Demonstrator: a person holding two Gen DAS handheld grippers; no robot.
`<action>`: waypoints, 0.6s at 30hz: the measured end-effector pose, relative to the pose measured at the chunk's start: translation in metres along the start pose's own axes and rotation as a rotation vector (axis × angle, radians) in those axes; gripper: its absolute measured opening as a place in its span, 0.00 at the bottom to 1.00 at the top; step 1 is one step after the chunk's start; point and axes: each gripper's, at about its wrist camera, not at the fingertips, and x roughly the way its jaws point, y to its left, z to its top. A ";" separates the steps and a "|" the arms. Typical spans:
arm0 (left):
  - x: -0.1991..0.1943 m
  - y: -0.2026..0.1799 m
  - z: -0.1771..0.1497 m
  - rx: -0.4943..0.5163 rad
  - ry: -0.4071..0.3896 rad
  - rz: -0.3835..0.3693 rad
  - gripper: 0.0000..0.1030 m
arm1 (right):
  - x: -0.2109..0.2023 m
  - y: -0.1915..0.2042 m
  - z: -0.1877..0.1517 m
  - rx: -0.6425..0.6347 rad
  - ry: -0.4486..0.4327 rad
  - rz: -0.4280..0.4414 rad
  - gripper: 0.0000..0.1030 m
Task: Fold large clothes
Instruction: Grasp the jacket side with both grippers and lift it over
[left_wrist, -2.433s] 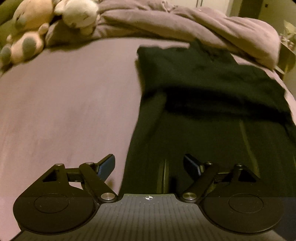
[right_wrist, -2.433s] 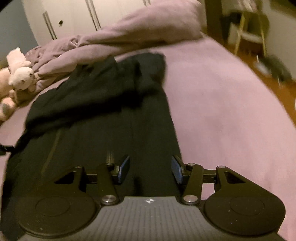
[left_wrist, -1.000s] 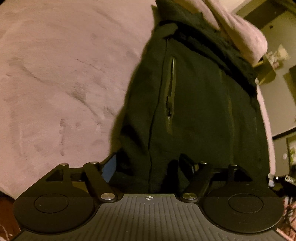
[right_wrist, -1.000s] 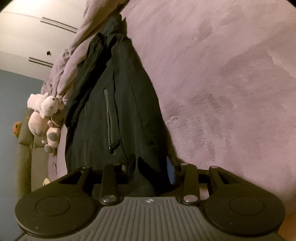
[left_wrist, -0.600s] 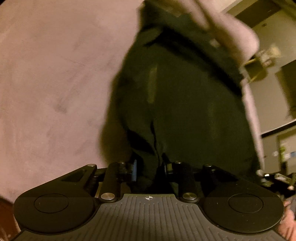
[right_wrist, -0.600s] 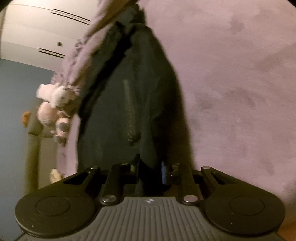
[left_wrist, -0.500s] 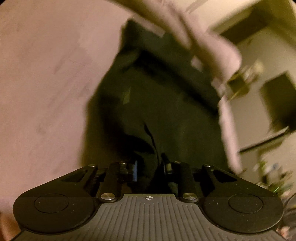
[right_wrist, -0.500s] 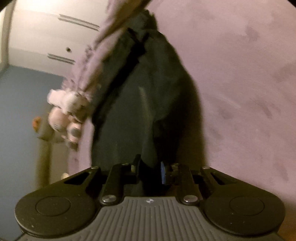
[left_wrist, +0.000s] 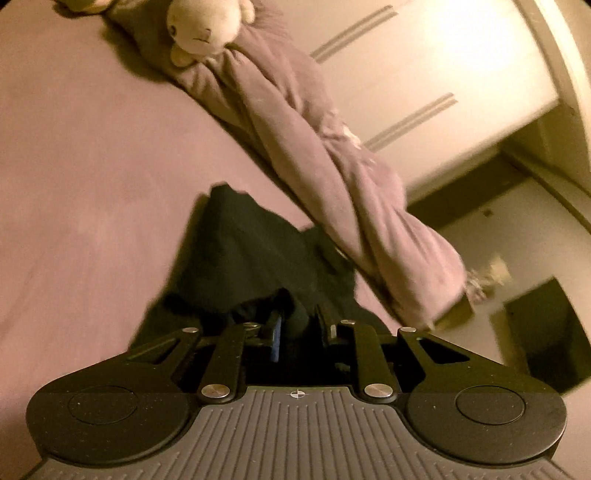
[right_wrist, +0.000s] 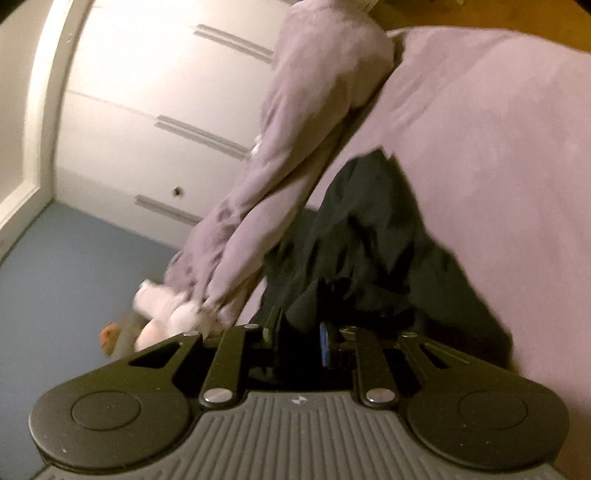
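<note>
Over purple bed (left_wrist: 92, 177), both tongs (left_wrist: 298, 325) (right_wrist: 298, 332) clench the black garment's (left_wrist: 243, 254) bunched hem.

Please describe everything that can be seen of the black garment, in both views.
The black garment is a large piece of dark, matte, soft-looking cloth, bunched and creased. It lies on the mauve bed cover, and its far edge reaches the rolled mauve blanket. Its near hem is lifted: the left gripper and the right gripper each pinch a fold of it between their fingers. Seams or zips cannot be made out here, because the frames are dim and blurred.
</note>
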 end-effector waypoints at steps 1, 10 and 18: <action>0.013 0.001 0.004 0.002 -0.014 0.026 0.20 | 0.011 0.001 0.006 -0.004 -0.015 -0.017 0.17; 0.064 0.019 0.024 0.049 -0.052 0.172 0.38 | 0.078 -0.017 0.033 -0.056 -0.042 -0.165 0.19; 0.058 0.034 0.032 0.232 -0.020 0.196 0.52 | 0.043 -0.038 0.043 0.038 -0.172 -0.030 0.48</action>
